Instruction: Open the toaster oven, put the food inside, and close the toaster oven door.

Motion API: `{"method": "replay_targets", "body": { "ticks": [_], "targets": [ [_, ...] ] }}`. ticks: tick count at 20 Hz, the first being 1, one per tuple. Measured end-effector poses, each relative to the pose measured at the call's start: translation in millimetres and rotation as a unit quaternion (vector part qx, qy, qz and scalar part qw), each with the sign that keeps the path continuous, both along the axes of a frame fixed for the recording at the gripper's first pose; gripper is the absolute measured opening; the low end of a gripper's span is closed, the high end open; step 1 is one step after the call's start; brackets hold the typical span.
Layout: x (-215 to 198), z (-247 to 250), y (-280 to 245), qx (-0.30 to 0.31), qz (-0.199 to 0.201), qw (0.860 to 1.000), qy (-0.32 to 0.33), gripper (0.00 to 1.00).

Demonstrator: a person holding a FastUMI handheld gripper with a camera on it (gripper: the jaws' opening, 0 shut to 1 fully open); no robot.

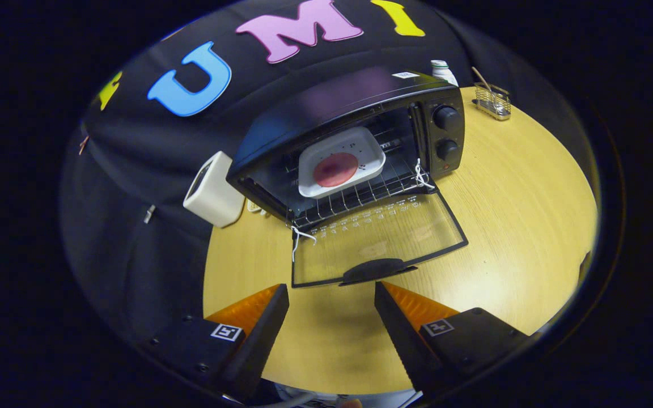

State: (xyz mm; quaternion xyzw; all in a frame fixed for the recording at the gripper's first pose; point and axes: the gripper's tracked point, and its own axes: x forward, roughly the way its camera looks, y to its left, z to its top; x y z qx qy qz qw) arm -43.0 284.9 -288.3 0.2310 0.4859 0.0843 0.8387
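Two tongs (332, 300) fingers gape empty before the black metal toaster oven's (355, 141) flat-lying glass door (377, 238); inside, a white rounded-square tray (340, 161) holds a red disc of food (335, 169).

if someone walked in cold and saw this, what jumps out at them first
The black toaster oven on the round wooden table, its glass door folded down flat. Inside on the wire rack sits a white tray holding a round pink piece of food. The hand-held gripper is open and empty, its fingers just short of the door's handle.
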Motion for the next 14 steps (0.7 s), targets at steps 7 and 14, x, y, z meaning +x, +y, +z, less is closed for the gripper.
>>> {"method": "replay_targets", "body": {
  "ticks": [7,14],
  "targets": [
    [-18,-75,-6,-0.106,0.074,0.991,0.020,0.99],
    [-5,-112,-12,-0.163,0.067,0.984,0.033,0.99]
  ]
}}
